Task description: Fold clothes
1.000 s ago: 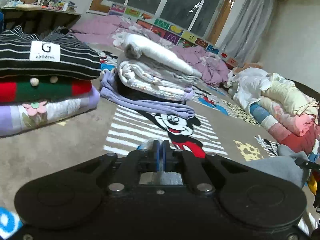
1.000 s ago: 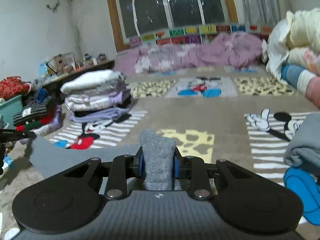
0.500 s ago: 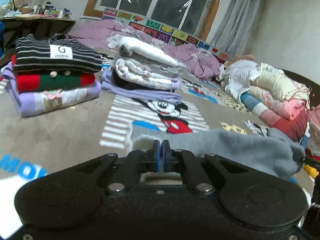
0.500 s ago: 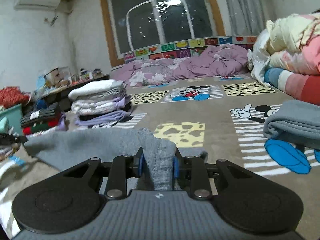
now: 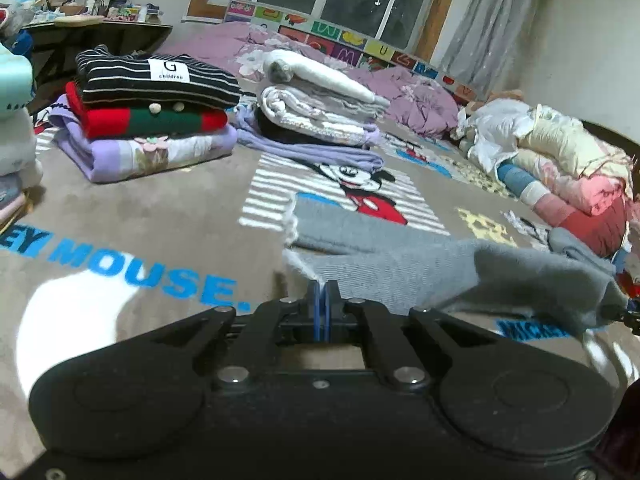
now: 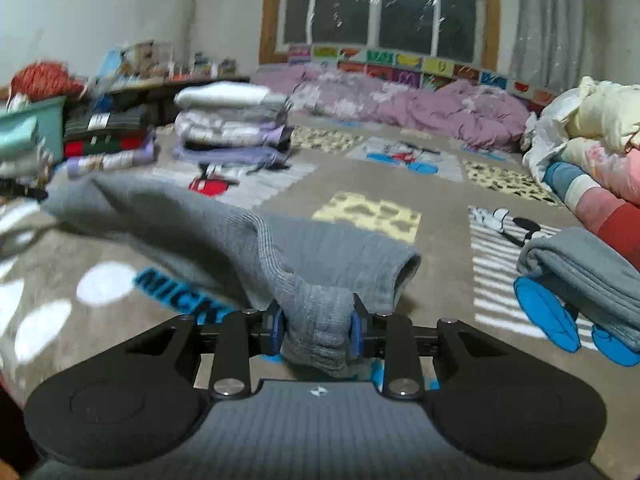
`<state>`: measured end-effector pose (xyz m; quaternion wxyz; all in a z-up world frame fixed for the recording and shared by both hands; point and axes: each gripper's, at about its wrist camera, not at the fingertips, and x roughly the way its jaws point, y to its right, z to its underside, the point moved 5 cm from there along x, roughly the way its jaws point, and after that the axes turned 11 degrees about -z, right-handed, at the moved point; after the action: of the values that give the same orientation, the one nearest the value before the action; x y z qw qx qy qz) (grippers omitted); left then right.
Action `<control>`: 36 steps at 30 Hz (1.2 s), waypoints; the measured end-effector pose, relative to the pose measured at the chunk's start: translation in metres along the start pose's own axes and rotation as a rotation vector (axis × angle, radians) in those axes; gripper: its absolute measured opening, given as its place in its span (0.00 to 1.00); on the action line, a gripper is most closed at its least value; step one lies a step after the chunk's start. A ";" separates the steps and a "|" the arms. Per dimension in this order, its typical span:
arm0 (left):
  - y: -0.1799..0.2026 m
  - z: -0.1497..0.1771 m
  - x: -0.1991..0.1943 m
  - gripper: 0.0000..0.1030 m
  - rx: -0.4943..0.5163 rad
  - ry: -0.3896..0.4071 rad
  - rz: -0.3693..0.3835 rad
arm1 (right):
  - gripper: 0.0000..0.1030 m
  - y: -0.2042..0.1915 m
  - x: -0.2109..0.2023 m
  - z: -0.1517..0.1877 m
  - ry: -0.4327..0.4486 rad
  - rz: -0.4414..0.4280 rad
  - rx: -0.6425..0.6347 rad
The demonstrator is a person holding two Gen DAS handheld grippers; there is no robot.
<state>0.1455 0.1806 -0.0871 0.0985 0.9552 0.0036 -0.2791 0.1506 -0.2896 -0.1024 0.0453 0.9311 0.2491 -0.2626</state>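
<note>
The left gripper (image 5: 322, 300) has its blue pads pressed flat together, right at the near edge of a grey sweater (image 5: 400, 268); whether a thin bit of cloth is caught between them cannot be told from the left wrist view. The right gripper (image 6: 316, 320) is clamped on a thick bunch of the grey sweater (image 6: 248, 240), ribbed knit bulging out between its two fingers (image 6: 354, 330). From there the sweater stretches in a long band toward the left side of the right wrist view, lifted off the carpet (image 6: 360, 176) at the gripped end, with an open cuff or hem showing just beyond the gripper. The carpet beneath is brown with cartoon mouse pictures and blue lettering. To the right of the right gripper lies a folded grey garment (image 6: 580, 276) on the carpet. Farther off stand two piles of folded clothes, one topped by a black striped top (image 5: 156, 80), the other by a white folded piece (image 5: 320, 76). A heap of rolled bedding (image 5: 560, 168) lies at the right, and a crumpled purple quilt (image 6: 420, 108) runs along the wall under the window (image 6: 384, 4).
</note>
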 end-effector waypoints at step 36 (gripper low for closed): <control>-0.020 0.021 -0.005 0.54 -0.612 -0.212 -0.044 | 0.60 0.039 -0.004 0.098 0.245 -0.179 1.066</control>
<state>0.1291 0.1964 -0.1053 0.3748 0.8467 0.0978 -0.3649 0.1206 -0.3463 -0.1863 -0.4840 0.8241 0.1634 -0.2448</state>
